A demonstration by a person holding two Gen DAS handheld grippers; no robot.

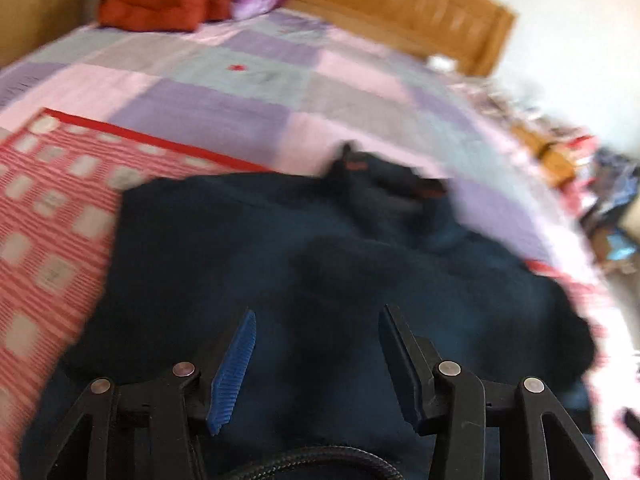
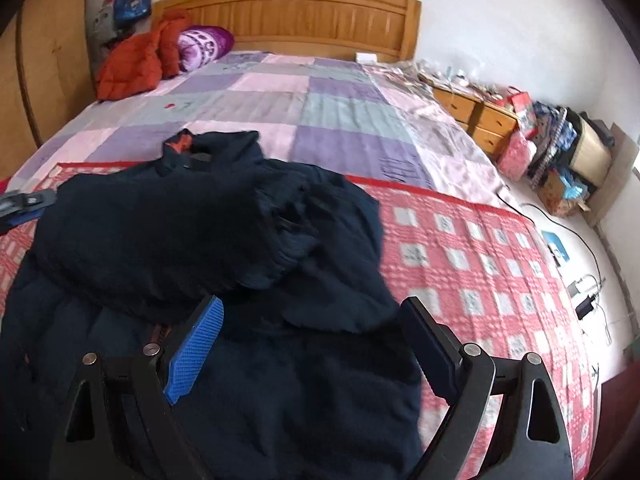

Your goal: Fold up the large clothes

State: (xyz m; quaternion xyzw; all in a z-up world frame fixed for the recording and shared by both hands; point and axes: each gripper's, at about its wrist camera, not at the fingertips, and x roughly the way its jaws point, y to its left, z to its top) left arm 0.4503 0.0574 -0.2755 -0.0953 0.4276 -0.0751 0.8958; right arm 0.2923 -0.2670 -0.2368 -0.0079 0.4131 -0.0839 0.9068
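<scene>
The left claw [image 1: 316, 360] is seen spread wide, nothing held between its blue ribbed pads, and the right claw [image 2: 312, 344] is likewise spread and empty. Both are poised just above the dark navy padded jacket [image 2: 248, 380], which is laid on the red-and-white checked blanket [image 2: 472, 248] at the near end of the bed. One part of the jacket has been turned over onto the body and is bunched in a thick hump [image 2: 160, 232]. A poor grip is judged likely: only the top layer may be caught in thick, slippery fabric, so the fold could be dragged open or skewed. The blanket could be snagged beneath. Farther off, a lilac patchwork bedcover [image 2: 304, 120] and wooden headboard [image 2: 296, 12] are seen.
</scene>
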